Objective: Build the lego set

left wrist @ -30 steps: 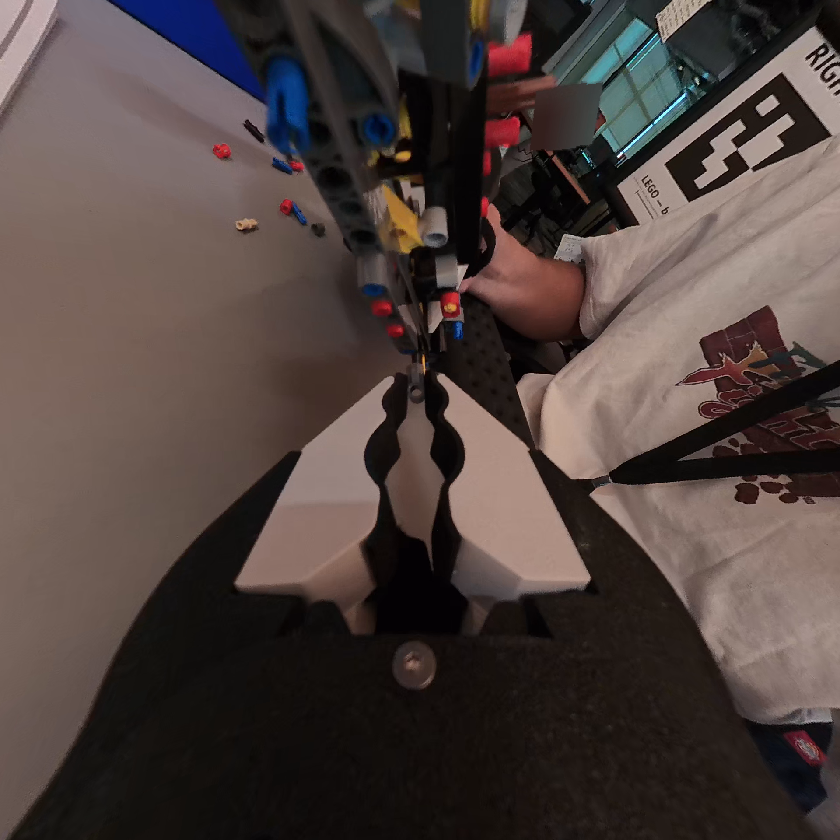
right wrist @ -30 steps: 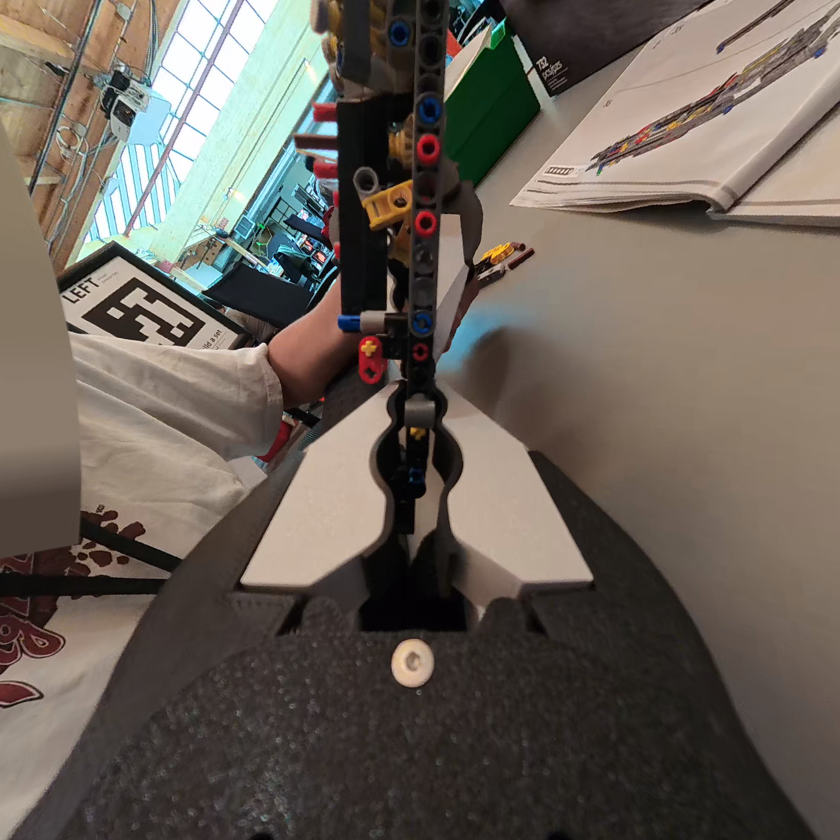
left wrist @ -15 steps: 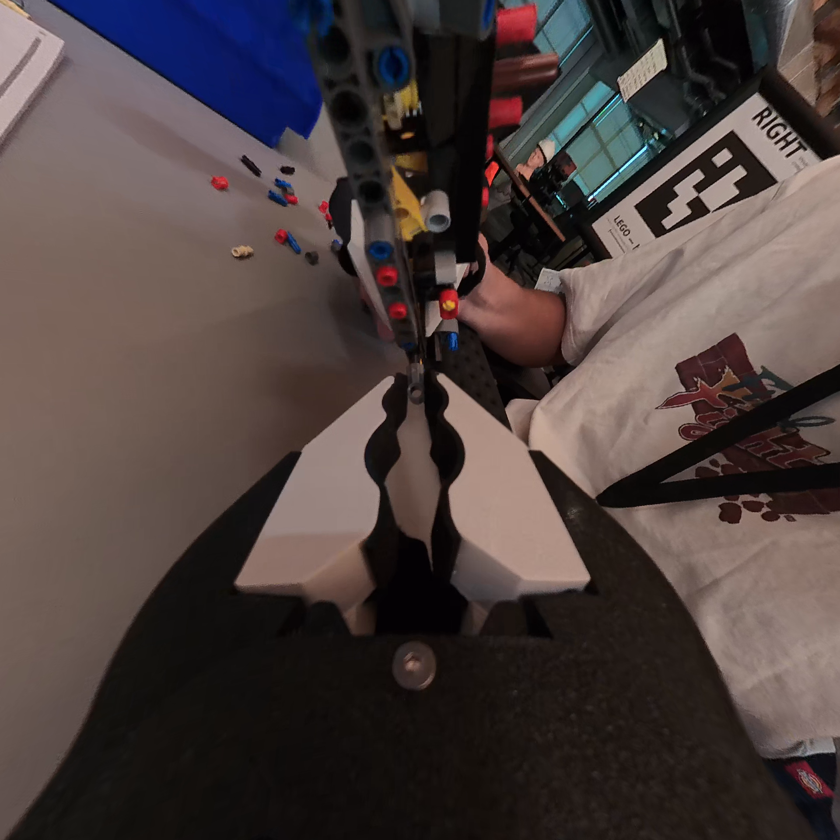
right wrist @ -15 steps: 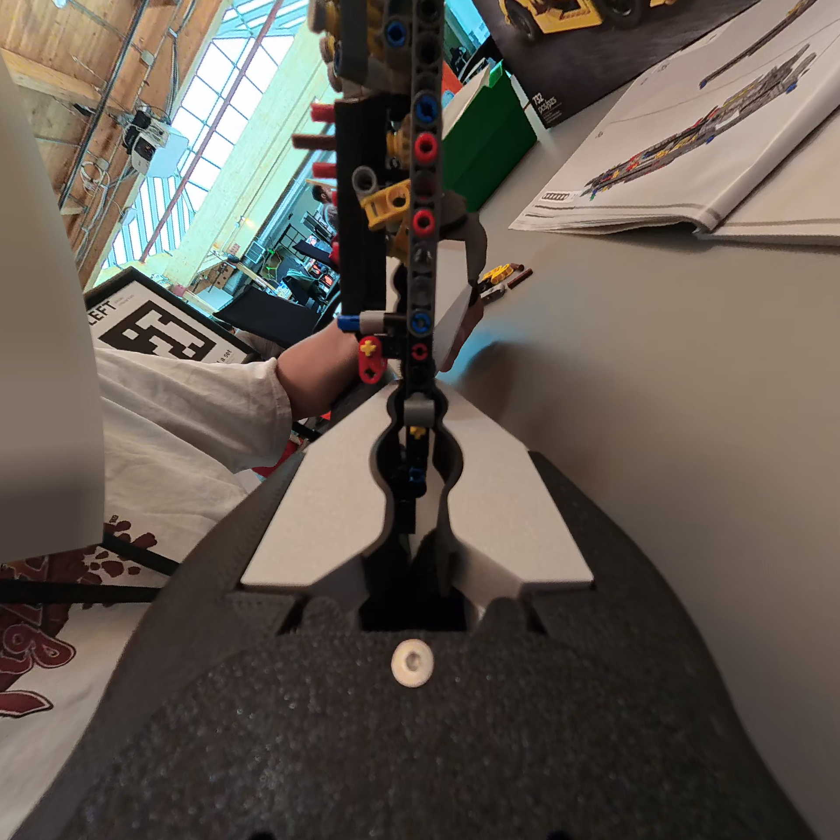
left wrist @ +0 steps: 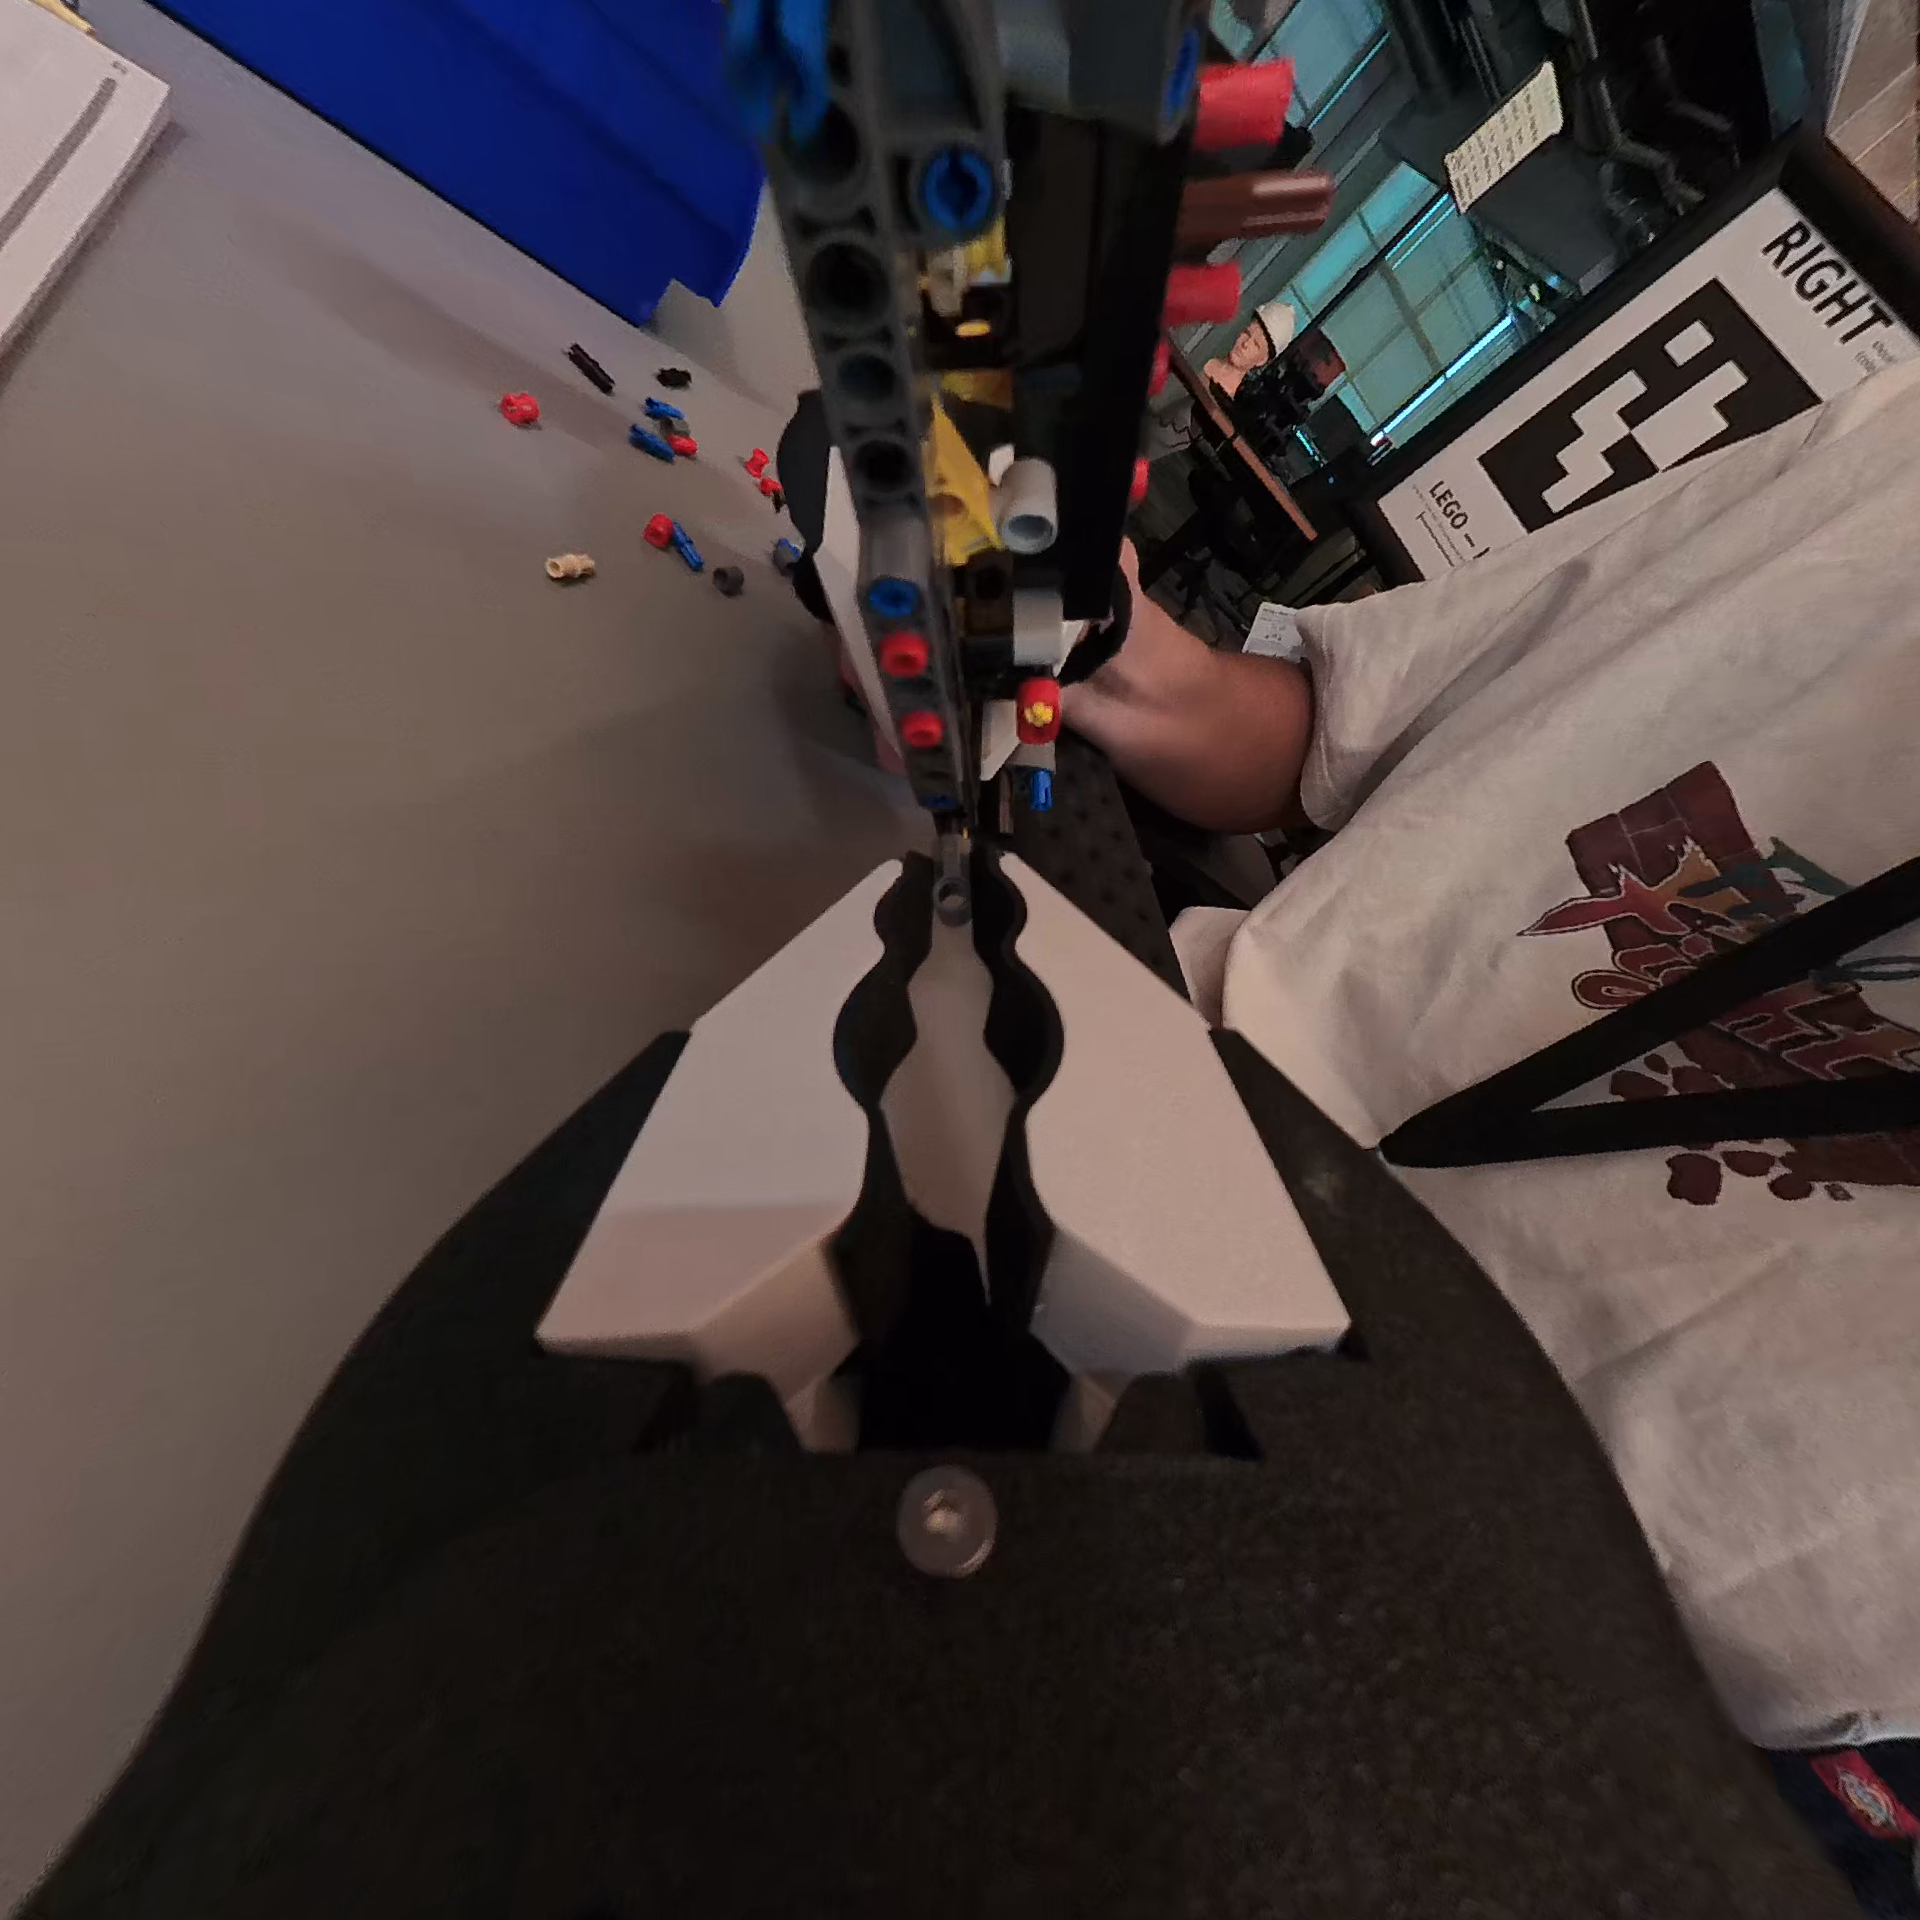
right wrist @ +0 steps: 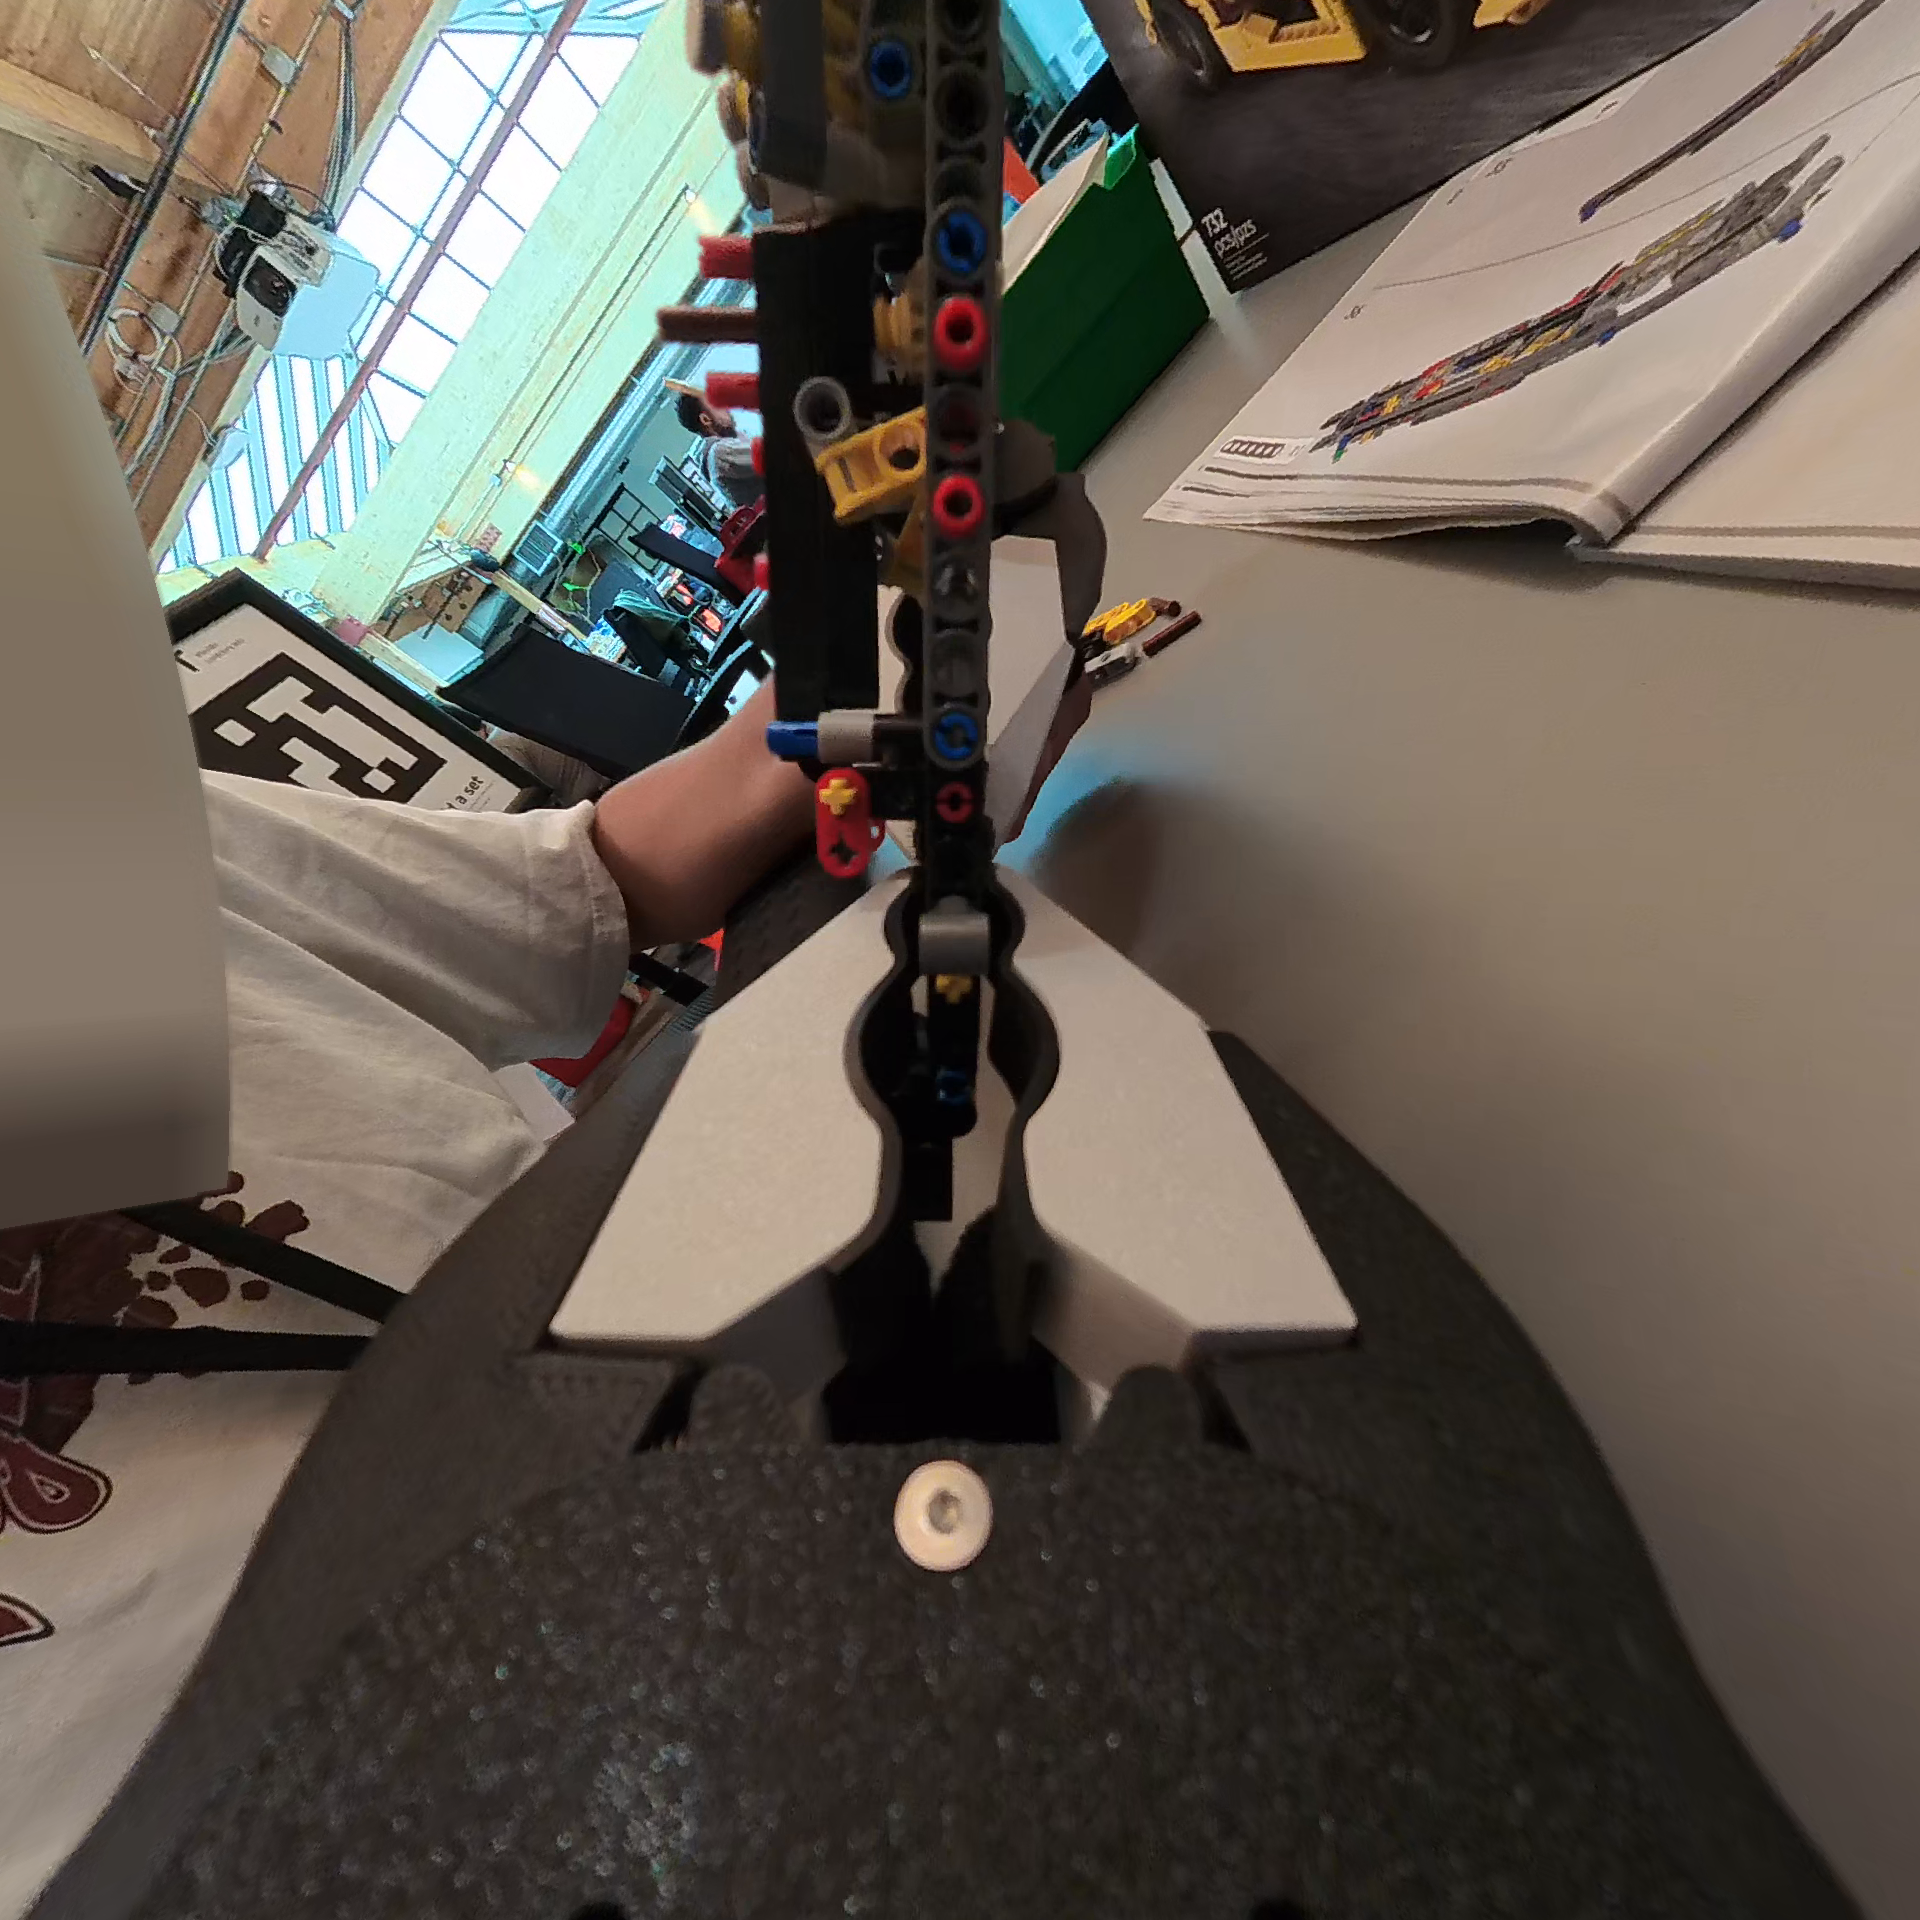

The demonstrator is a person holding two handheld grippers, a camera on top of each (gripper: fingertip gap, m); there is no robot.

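**Two grippers pinch one long lego build, held up off the table**

Left wrist view: the left gripper (left wrist: 954,894) is closed on a small grey connector (left wrist: 952,878) at the near end of the build (left wrist: 940,436), its white fingers (left wrist: 769,1101) almost meeting at the tips. The build rises from there to the top edge as a dark beam studded with blue and red pins, with yellow parts and red and brown axles on its right side. Compared with a second ago, the view has swung: the blue bin (left wrist: 540,135) now fills more of the upper left, the loose pins (left wrist: 665,468) on the grey table (left wrist: 312,831) sit lower and nearer the middle, and a white gripper finger shows behind the beam. The grip itself looks unchanged. A forearm (left wrist: 1195,727) and a white printed shirt (left wrist: 1558,935) lie to the right, with a framed marker card (left wrist: 1662,395) beyond.

Right wrist view: the right gripper (right wrist: 951,935) is clamped on the build's (right wrist: 956,436) lower end, the beam running down between its fingers (right wrist: 748,1122), a grey sleeve (right wrist: 954,940) at the tips. Against the earlier frame the hold is the same; the background has shifted, so the open manual (right wrist: 1558,364) sits lower and the box (right wrist: 1351,125) with the yellow vehicle has come into sight above it. A green bin (right wrist: 1091,301) stands behind, and a few small parts (right wrist: 1132,629) lie on the table (right wrist: 1455,935).
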